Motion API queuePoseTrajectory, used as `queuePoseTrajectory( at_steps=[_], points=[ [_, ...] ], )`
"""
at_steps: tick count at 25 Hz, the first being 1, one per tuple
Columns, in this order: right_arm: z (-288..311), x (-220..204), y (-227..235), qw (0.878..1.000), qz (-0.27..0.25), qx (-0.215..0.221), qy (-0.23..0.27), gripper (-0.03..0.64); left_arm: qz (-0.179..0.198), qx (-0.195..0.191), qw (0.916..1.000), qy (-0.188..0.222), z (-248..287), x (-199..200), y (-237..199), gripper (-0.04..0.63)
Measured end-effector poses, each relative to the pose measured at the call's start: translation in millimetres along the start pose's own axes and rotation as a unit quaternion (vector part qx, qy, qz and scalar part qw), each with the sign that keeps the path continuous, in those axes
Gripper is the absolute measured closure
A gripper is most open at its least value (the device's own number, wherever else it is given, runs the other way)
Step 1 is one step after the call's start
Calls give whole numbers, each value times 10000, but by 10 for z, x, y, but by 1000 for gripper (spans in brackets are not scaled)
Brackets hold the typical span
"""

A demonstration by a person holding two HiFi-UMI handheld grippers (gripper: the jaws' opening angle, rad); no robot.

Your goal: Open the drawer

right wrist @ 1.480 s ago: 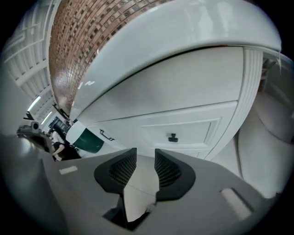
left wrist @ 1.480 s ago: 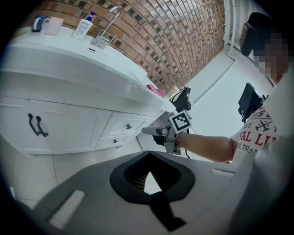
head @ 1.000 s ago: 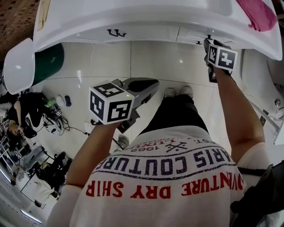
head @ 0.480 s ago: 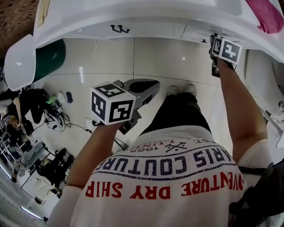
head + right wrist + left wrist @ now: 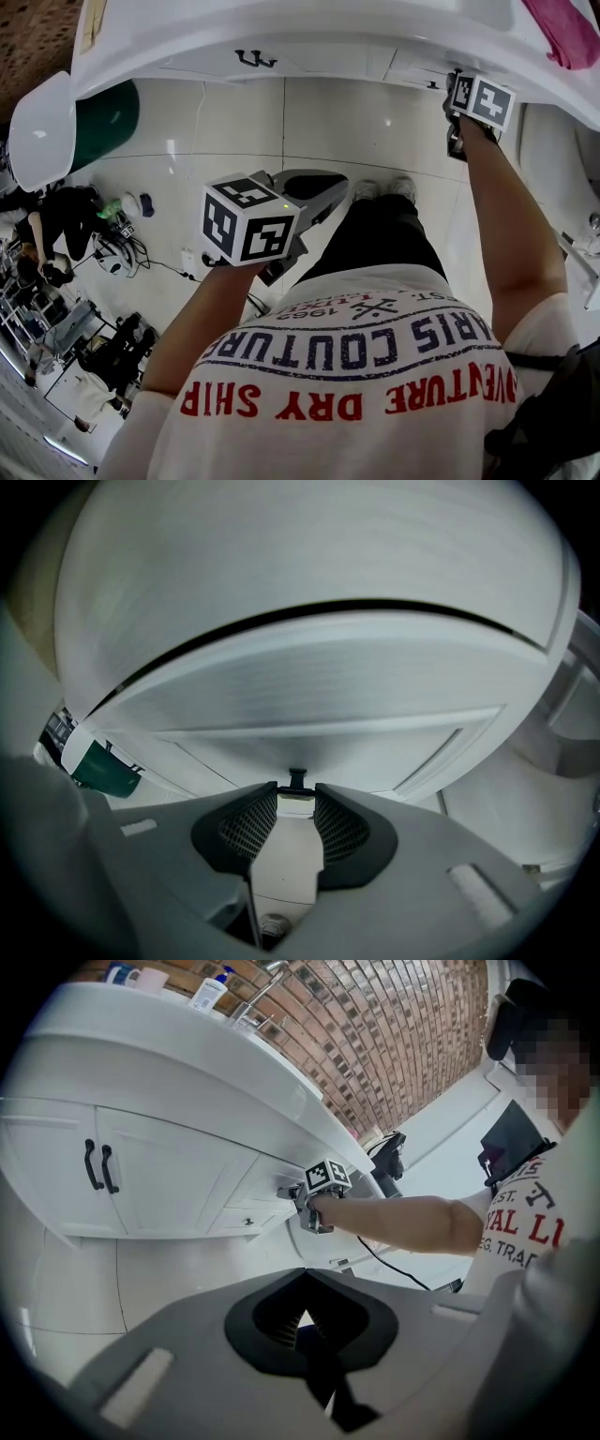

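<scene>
The white drawer front [image 5: 319, 705] fills the right gripper view under the counter's rim. Its small dark handle [image 5: 297, 780] sits between the tips of my right gripper [image 5: 297, 794]. The jaws have just been closing and the pads [image 5: 255, 822] meet the handle's ends. In the head view the right gripper [image 5: 450, 86] reaches the drawer [image 5: 412, 66] at top right. My left gripper [image 5: 337, 187] hangs in mid-air over the floor, away from the cabinet, with nothing in it. Its jaws [image 5: 302, 1274] meet at the tip.
Left of the drawer are two cabinet doors with black handles [image 5: 248, 59]. A green bin [image 5: 103, 127] stands at the left and a pink cloth [image 5: 562, 28] lies on the counter. The person's feet [image 5: 375, 192] stand on white tiles. Gear clutters the floor at far left.
The head view has tipped a little, so the counter sits lower in the picture. The left gripper has drifted slightly right. The right gripper stays at the drawer front.
</scene>
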State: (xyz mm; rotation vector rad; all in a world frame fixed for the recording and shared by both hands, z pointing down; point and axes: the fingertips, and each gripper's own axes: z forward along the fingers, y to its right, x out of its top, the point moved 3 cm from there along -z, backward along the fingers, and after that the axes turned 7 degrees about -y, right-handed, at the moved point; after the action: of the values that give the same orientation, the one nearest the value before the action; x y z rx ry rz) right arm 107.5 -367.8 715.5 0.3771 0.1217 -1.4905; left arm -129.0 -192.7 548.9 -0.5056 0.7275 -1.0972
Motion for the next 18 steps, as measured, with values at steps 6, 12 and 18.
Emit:
queuePoseTrajectory(
  at_steps=[6, 12, 18],
  points=[
    [-34, -87, -29, 10000, -74, -16, -54, 486, 23, -17, 10000, -43, -21, -21, 3, 601],
    [-43, -432, -56, 9998, -115, -2, -132, 486, 60, -72, 10000, 0, -7, -38, -6, 601],
    [-149, -826, -69, 9995, -153, 27, -260, 485, 49, -131, 9999, -35, -24, -109, 30, 601]
  ],
)
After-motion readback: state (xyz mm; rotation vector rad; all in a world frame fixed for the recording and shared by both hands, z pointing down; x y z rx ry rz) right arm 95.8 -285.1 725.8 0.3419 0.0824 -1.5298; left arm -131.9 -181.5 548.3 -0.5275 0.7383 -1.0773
